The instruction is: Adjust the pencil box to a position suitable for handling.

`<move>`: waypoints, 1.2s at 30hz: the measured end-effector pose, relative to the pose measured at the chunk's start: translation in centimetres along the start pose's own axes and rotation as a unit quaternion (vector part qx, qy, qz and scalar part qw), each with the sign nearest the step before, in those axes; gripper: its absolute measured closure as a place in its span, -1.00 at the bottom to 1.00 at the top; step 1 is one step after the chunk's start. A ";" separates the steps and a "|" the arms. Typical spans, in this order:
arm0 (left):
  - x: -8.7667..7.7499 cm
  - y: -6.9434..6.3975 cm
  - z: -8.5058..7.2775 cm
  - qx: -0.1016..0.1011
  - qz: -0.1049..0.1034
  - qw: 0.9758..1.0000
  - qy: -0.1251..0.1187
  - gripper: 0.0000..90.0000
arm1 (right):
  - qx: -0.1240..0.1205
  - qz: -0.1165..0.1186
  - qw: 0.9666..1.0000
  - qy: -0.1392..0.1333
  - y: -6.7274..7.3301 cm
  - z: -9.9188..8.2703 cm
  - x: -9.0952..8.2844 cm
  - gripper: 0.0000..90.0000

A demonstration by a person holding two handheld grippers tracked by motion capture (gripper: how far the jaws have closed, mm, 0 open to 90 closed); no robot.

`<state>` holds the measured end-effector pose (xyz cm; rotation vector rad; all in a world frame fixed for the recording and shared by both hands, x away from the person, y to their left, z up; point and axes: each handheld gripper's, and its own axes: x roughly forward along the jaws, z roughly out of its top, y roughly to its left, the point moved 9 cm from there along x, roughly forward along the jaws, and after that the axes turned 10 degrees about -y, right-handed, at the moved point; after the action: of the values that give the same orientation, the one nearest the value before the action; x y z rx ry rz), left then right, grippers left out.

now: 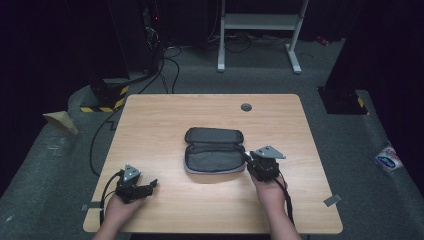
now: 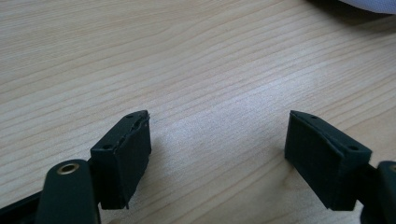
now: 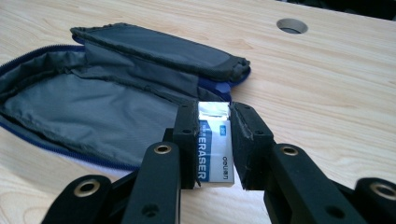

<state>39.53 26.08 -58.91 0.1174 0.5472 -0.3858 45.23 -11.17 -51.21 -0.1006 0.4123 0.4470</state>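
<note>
A grey pencil case lies unzipped and spread flat at the middle of the wooden table; its grey lining faces up and nothing lies in the part I see. My right gripper is shut on a white eraser with a blue sleeve, held upright between the pads just off the case's right end. In the high view that gripper sits at the case's right edge. My left gripper rests near the table's front left, jaws apart over bare wood.
A round cable hole is in the table behind the case. A corner of the case shows at the top right of the left gripper view. Beyond the table stand a white desk frame and cables on the floor.
</note>
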 end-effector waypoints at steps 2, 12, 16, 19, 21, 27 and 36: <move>0.0 0.0 0.0 0.001 0.000 1.000 0.000 -0.49 | 0.000 0.002 1.000 0.002 0.3 0.3 0.4 0.61; 0.0 -0.2 0.0 0.000 -0.005 1.000 -0.001 -0.49 | -0.005 0.006 1.000 0.014 1.5 0.9 2.9 0.60; 0.0 -0.2 0.0 0.001 -0.007 1.000 -0.001 -0.49 | -0.001 0.001 1.000 0.027 1.4 0.5 3.9 0.60; 0.0 -0.2 0.0 0.003 -0.008 1.000 -0.001 -0.49 | -0.001 -0.002 0.999 0.042 1.3 -0.2 4.5 0.61; 0.0 -0.2 0.0 0.004 -0.009 1.000 0.000 -0.49 | 0.001 -0.001 0.999 0.048 1.4 -0.6 4.7 0.61; 0.0 -0.2 0.0 0.005 -0.009 1.000 0.000 -0.49 | 0.001 -0.004 0.998 0.060 1.6 -1.3 5.2 0.61; 0.0 -0.2 0.0 0.005 -0.010 1.000 0.000 -0.49 | -0.007 -0.011 0.997 0.071 1.6 -1.9 5.9 0.60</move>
<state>39.41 25.91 -58.91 0.1222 0.5462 -0.4076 48.67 -7.76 -55.37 -0.1512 0.5475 0.4229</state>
